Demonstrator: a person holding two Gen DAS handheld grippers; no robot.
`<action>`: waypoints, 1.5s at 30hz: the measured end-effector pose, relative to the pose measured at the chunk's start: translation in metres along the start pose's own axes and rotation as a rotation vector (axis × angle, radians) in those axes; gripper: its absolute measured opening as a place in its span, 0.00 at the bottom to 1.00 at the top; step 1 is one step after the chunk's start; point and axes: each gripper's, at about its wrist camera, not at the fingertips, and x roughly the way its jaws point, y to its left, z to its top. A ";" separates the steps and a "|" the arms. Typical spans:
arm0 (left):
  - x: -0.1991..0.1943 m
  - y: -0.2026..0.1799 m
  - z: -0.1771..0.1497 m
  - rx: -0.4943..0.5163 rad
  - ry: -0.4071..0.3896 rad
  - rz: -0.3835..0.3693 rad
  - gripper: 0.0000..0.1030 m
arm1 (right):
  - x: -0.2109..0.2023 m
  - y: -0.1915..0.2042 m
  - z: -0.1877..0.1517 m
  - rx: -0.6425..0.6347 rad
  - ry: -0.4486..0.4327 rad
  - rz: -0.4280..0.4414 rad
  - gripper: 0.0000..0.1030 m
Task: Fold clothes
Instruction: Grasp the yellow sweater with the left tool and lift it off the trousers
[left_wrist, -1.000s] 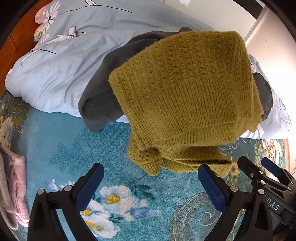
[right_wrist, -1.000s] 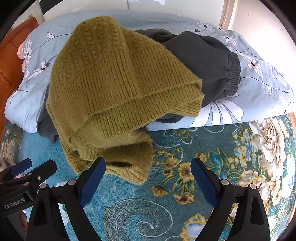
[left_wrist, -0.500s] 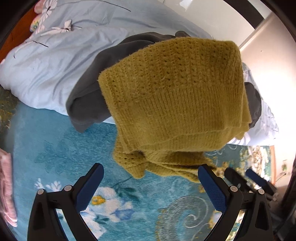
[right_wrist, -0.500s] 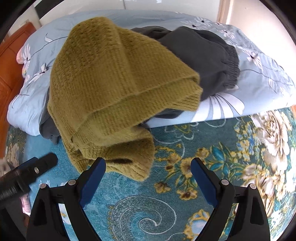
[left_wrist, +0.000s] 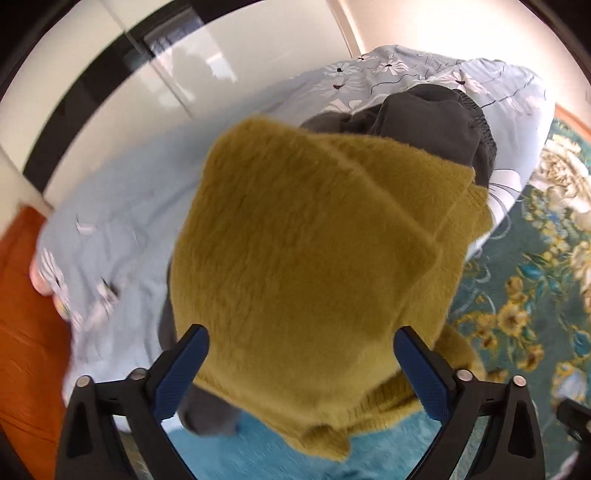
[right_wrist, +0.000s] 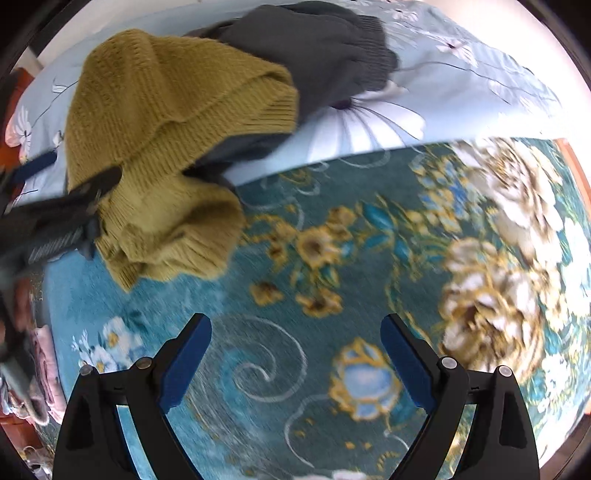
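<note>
Swinging in close, we'd moved the left gripper (left_wrist: 301, 369) over the mustard sweater (left_wrist: 314, 258); right gripper (right_wrist: 295, 360) backed off — both wide open, empty, so no grab yet.

1. Pale blue duvet (right_wrist: 461, 81), white flower print, bunched along the far side of the bed.
2. Teal bedspread (right_wrist: 369, 229) beneath it, gold and white floral pattern, swirl motifs.
3. Orange-brown wooden headboard (left_wrist: 26, 332) at left edge.
4. Cream wall (left_wrist: 122, 103) with dark band behind the bed.
</note>
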 end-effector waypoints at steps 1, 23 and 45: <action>0.000 0.001 0.004 0.002 0.002 -0.002 0.80 | -0.003 -0.003 -0.002 0.006 0.004 -0.006 0.91; -0.250 0.152 0.036 -0.261 -0.320 -0.102 0.00 | -0.127 -0.040 -0.074 0.114 -0.071 0.060 0.91; 0.007 -0.104 -0.019 0.607 -0.016 0.355 0.81 | -0.135 -0.113 -0.213 0.264 0.087 -0.083 0.91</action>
